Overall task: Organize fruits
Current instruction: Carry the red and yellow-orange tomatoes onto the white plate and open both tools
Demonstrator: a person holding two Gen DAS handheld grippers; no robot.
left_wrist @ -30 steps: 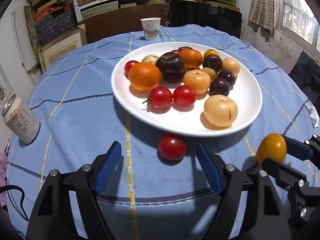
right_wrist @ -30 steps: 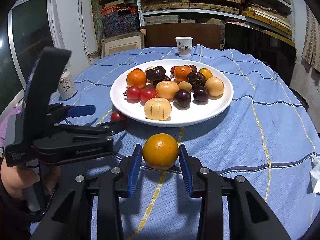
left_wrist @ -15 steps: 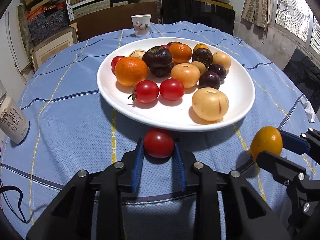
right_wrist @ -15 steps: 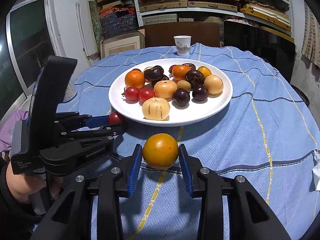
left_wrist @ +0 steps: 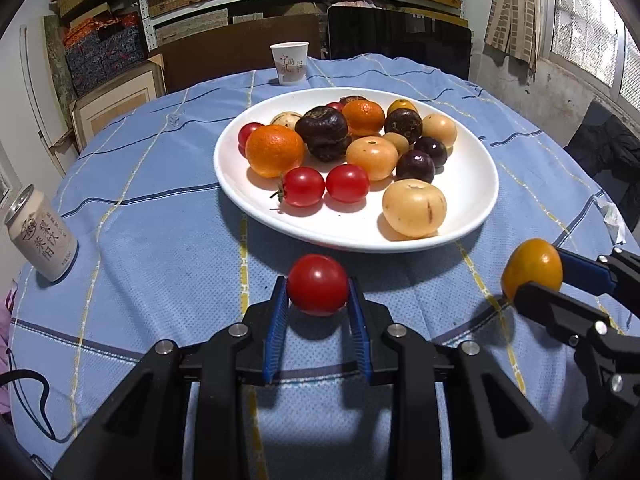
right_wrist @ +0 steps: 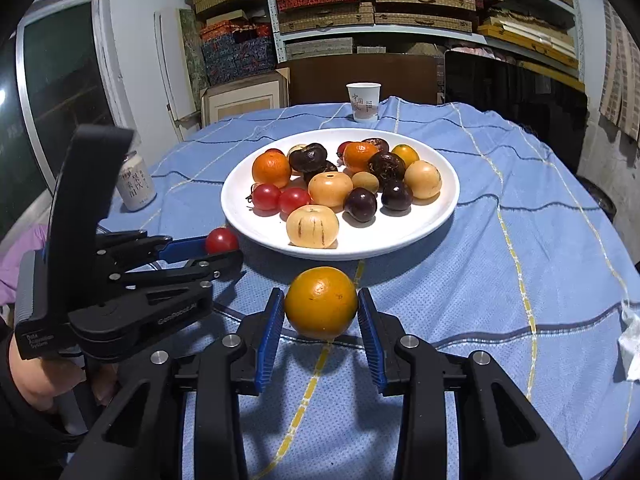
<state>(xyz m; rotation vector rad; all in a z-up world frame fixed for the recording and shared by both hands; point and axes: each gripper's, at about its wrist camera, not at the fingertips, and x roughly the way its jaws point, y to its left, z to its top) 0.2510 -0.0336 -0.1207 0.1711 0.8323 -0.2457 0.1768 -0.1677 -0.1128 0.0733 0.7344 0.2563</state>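
Note:
A white plate (left_wrist: pixel 476 204) (right_wrist: pixel 436 220) holds several fruits: oranges, red tomatoes, dark plums and tan round fruits. My left gripper (left_wrist: pixel 318 294) is shut on a red tomato (left_wrist: pixel 318 285) and holds it just above the cloth, in front of the plate's near rim. It also shows in the right wrist view (right_wrist: pixel 221 240). My right gripper (right_wrist: pixel 321 308) is shut on an orange fruit (right_wrist: pixel 321 302), held before the plate's near rim. That fruit shows at the right of the left wrist view (left_wrist: pixel 532 266).
A blue checked tablecloth (left_wrist: pixel 160 208) covers the round table. A drink can (left_wrist: pixel 42 236) (right_wrist: pixel 136 186) stands at the left. A paper cup (left_wrist: pixel 289 63) (right_wrist: pixel 363 101) stands behind the plate. A crumpled tissue (right_wrist: pixel 632 340) lies at the right edge. Shelves with boxes are behind.
My left gripper moved forward around the tomato on the cloth, shut on it and lifted it slightly. My right gripper kept hold of the orange fruit, almost still.

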